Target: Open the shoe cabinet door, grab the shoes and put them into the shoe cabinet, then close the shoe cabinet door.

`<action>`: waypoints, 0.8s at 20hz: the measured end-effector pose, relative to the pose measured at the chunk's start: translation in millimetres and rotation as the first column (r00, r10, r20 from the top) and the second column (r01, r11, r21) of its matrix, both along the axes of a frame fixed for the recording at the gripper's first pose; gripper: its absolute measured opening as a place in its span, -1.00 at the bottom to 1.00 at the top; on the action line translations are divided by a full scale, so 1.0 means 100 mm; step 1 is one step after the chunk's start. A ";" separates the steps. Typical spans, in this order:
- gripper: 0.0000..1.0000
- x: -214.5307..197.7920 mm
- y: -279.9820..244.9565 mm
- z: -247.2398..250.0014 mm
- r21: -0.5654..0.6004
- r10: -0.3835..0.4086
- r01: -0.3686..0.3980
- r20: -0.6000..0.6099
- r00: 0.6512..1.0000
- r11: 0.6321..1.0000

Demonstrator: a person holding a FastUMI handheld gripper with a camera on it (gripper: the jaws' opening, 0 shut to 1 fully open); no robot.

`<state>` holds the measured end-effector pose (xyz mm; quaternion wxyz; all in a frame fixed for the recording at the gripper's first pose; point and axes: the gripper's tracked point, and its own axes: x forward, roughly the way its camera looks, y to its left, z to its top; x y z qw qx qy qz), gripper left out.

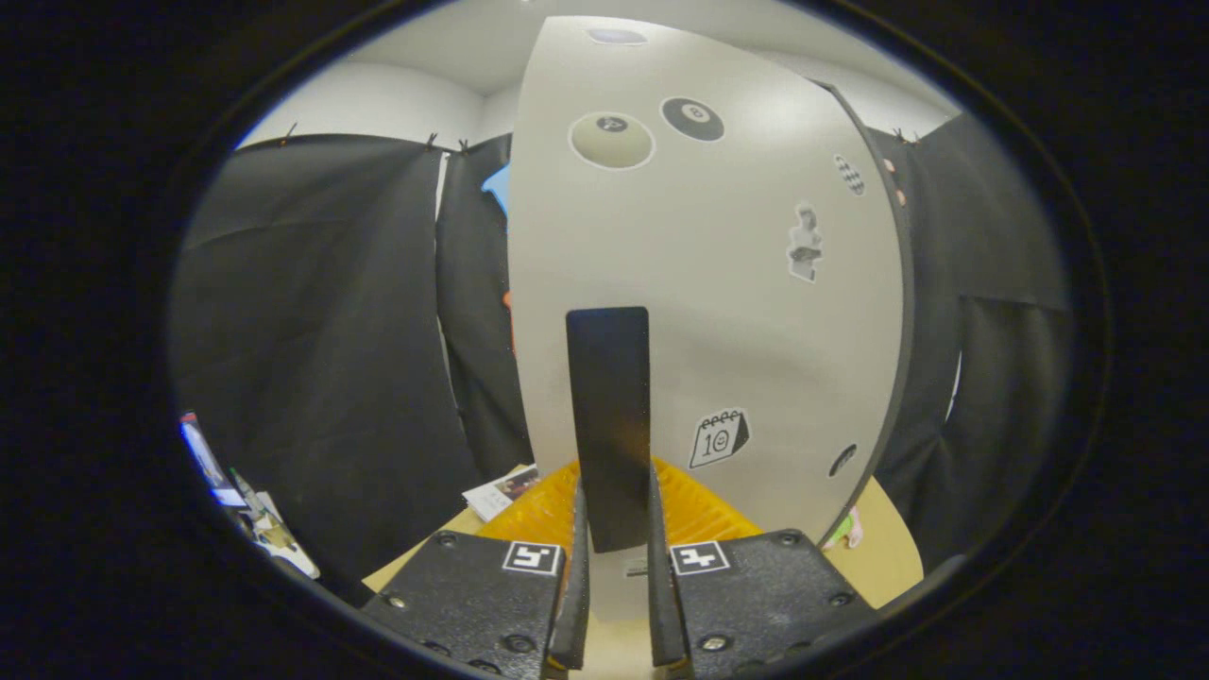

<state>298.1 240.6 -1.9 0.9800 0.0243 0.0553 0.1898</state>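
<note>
Grey-white cabinet door (699, 283) stands directly ahead, carrying stickers: two billiard balls near its top, a small figure and a calendar page lower down. Its black handle (609, 416), a flat upright strip, sits between the fingers (578, 586), which pinch it from both sides. Tan counter (888, 557) shows below, with an orange ribbed object (704, 515) and a printed leaflet (501, 491) lying on it. Black cloth hangs along white walls behind.
</note>
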 end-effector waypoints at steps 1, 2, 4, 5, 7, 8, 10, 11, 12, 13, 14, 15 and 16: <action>-0.42 -0.03 -0.05 0.00 0.007 -0.004 0.004 -0.002 1.000 1.000; -0.43 -0.07 -0.12 0.00 0.010 -0.009 0.009 -0.001 1.000 1.000; -0.45 -0.16 -0.24 -0.01 0.019 -0.025 0.025 -0.002 1.000 1.000; -0.46 -0.20 -0.31 -0.01 0.021 -0.036 0.036 0.000 0.999 0.999; -0.49 -0.27 -0.44 -0.02 0.031 -0.061 0.061 0.001 0.998 0.998; -0.50 -0.28 -0.50 -0.01 0.034 -0.073 0.073 0.001 0.997 0.997; -0.54 -0.35 -0.63 -0.03 0.040 -0.100 0.101 -0.005 0.995 0.994; -0.56 -0.38 -0.69 -0.03 0.044 -0.114 0.115 -0.008 0.993 0.992; -0.58 -0.39 -0.76 -0.03 0.046 -0.128 0.129 -0.007 0.992 0.991; -0.60 -0.40 -0.83 -0.02 0.044 -0.144 0.144 -0.004 0.990 0.989; -0.64 -0.40 -0.90 -0.03 0.036 -0.160 0.160 0.001 0.987 0.986; -0.67 -0.41 -0.97 -0.03 0.029 -0.174 0.174 0.009 0.985 0.984; -0.73 -0.39 -1.03 -0.04 0.028 -0.182 0.182 0.013 0.983 0.983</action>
